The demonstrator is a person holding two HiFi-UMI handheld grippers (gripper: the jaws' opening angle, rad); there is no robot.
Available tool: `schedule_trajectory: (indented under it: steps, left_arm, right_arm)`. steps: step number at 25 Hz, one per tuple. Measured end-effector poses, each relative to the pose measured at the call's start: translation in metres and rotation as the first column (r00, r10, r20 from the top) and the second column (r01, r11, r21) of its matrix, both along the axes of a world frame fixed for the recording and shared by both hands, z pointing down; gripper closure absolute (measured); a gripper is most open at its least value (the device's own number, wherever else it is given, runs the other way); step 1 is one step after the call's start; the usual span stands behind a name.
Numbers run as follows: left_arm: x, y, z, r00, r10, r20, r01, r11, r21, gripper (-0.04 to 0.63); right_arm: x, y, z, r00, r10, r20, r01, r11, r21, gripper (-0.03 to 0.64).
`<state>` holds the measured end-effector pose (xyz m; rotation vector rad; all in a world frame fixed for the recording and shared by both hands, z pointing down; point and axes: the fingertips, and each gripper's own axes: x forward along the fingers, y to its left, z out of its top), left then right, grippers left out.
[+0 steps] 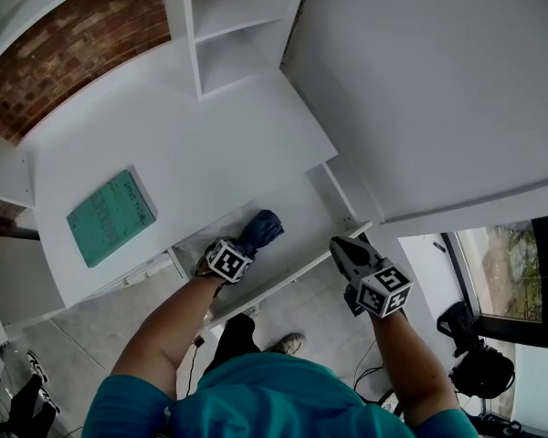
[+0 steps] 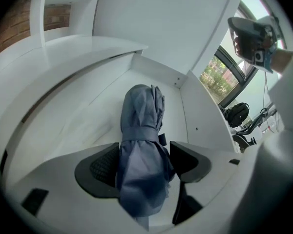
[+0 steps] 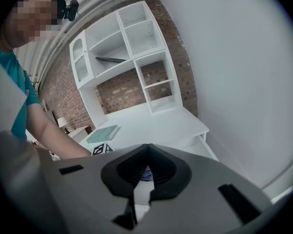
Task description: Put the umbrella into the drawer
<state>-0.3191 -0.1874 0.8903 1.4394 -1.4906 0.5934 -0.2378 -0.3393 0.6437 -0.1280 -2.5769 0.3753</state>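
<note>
Reaching my left arm forward, I point my left gripper [image 1: 241,247] steeply down into the open drawer [image 1: 301,203]. Its jaws stand apart around the folded blue umbrella [image 1: 263,228], which lies on the drawer's floor; one pad brushes the fabric and the other stands just clear. My right gripper [image 1: 341,244], jaws together and empty, hovers at a shallower tilt off the drawer's front right corner.

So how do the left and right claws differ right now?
Left claw stands open with the umbrella between its jaws; right claw is shut and empty. Left claw points down into the drawer; right claw hangs outside its front corner. Both carry marker cubes.
</note>
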Motion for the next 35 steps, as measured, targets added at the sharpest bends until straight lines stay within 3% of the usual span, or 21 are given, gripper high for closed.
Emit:
schedule_trajectory:
  steps: [5, 11, 20, 23, 28, 35]
  left_arm:
    - [-0.003, -0.002, -0.04, 0.999, -0.034, 0.035, 0.03, 0.994, 0.101, 0.282]
    - [-0.006, -0.011, -0.119, 0.995, -0.094, 0.044, 0.08, 0.962, 0.26, 0.283]
    - [0.026, -0.035, -0.25, 0.996, -0.069, 0.064, 0.027, 0.865, 0.502, 0.288]
    - [0.044, -0.043, -0.287, 0.997, -0.042, 0.072, -0.006, 0.826, 0.563, 0.325]
    - [0.075, -0.056, -0.335, 0.999, -0.017, 0.052, -0.021, 0.765, 0.644, 0.379]
    - [0.121, -0.067, -0.379, 1.0, 0.017, 0.018, -0.025, 0.7, 0.714, 0.464]
  right_arm:
    - [0.012, -0.005, -0.014, 0.999, 0.024, 0.028, -0.024, 1.0, 0.005, 0.595]
    - [0.028, -0.014, -0.044, 0.996, 0.046, 0.078, -0.048, 0.999, 0.016, 0.595]
    - [0.066, -0.026, -0.096, 0.984, 0.08, 0.16, -0.09, 0.994, 0.059, 0.594]
    - [0.085, -0.031, -0.111, 0.978, 0.098, 0.184, -0.113, 0.991, 0.072, 0.594]
    - [0.121, -0.04, -0.137, 0.967, 0.131, 0.218, -0.153, 0.984, 0.086, 0.595]
    - [0.171, -0.041, -0.162, 0.961, 0.136, 0.241, -0.168, 0.979, 0.116, 0.594]
